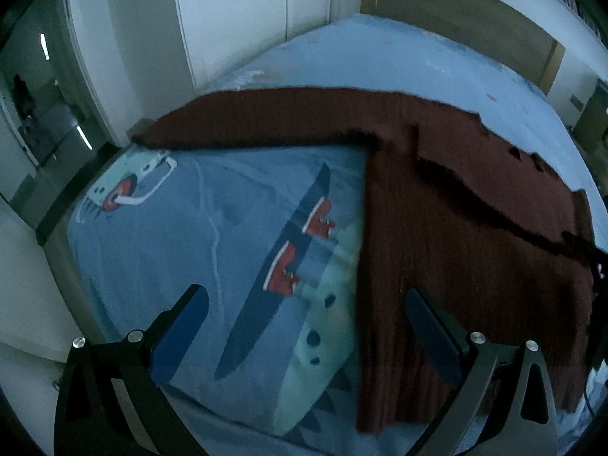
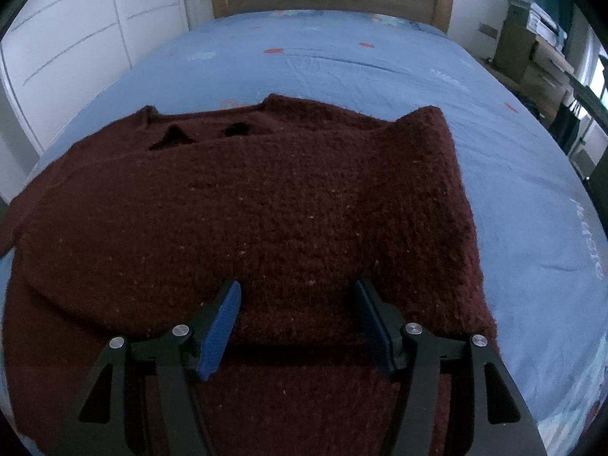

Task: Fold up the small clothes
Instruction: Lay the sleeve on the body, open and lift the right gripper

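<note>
Maroon sweater (image 2: 266, 205) lies on bed (image 2: 513, 190), partly folded, ahead of right gripper (image 2: 300, 323) and beside left gripper (image 1: 304, 326); both fingers wide, empty. Risk: loose knit slips, fold unravels.

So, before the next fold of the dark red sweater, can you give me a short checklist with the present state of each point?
1. Left hand-held gripper open and holding nothing: ok.
2. Right hand-held gripper open, above the sweater: ok.
3. Sweater lies on the bed sheet, not hanging off the right side: ok.
4. One side already folded over the body, seen in the right wrist view: ok.
5. Left sleeve still stretched out across the sheet: not ok, fold it next.
6. Bottom hem flat and even: cannot tell, it is hidden behind the right hand-held gripper.
</note>
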The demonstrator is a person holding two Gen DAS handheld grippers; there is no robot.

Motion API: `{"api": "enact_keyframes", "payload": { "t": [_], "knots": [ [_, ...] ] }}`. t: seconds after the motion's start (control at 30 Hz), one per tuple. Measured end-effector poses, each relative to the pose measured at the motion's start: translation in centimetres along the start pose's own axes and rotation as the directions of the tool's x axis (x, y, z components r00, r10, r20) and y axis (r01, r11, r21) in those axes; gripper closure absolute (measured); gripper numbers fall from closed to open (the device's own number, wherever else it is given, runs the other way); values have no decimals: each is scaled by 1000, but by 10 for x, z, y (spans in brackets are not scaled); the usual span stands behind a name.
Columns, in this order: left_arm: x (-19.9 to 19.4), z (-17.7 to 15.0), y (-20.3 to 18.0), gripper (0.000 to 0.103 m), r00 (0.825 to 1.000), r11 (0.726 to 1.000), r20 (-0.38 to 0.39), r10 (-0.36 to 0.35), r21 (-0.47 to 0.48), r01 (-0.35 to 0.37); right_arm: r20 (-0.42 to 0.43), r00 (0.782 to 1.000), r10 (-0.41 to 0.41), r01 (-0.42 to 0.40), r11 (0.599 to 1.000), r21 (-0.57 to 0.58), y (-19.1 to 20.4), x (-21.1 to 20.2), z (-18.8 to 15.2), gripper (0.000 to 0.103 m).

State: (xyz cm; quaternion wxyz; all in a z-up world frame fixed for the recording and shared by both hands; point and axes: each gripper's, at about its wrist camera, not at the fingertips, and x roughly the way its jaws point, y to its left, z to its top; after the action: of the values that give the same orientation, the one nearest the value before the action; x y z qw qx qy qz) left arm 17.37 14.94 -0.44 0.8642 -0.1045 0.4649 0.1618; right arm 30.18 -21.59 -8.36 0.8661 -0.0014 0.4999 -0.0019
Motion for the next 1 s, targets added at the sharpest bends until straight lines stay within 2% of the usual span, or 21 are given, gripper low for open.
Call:
{"api": "enact_keyframes", "payload": {
  "t": [0.07,0.2,0.37,0.5,0.7,1.0],
  "knots": [
    [2,4,1,1,1000,1000,16,11,-8,-11,-2,1000,-6,6,1000,3,1,-2,-2,39],
    [7,10,6,1,999,999,7,-32,-18,32,-13,1000,-18,18,1000,-17,6,-9,-5,39],
    [8,11,16,1,1000,999,5,-30,-23,30,-29,999,-17,16,1000,-11,8,-17,-9,39],
    [16,11,27,1,1000,999,-18,-17,-39,16,-59,998,1,-2,1000,-9,14,-22,-29,38],
    [29,10,47,1,999,996,-28,-15,-91,13,-19,1000,9,-10,999,-40,29,-40,-49,38],
    [49,19,71,1,998,982,-48,-42,-185,33,55,998,20,-18,999,-39,42,-67,-48,38]
  ]
}}
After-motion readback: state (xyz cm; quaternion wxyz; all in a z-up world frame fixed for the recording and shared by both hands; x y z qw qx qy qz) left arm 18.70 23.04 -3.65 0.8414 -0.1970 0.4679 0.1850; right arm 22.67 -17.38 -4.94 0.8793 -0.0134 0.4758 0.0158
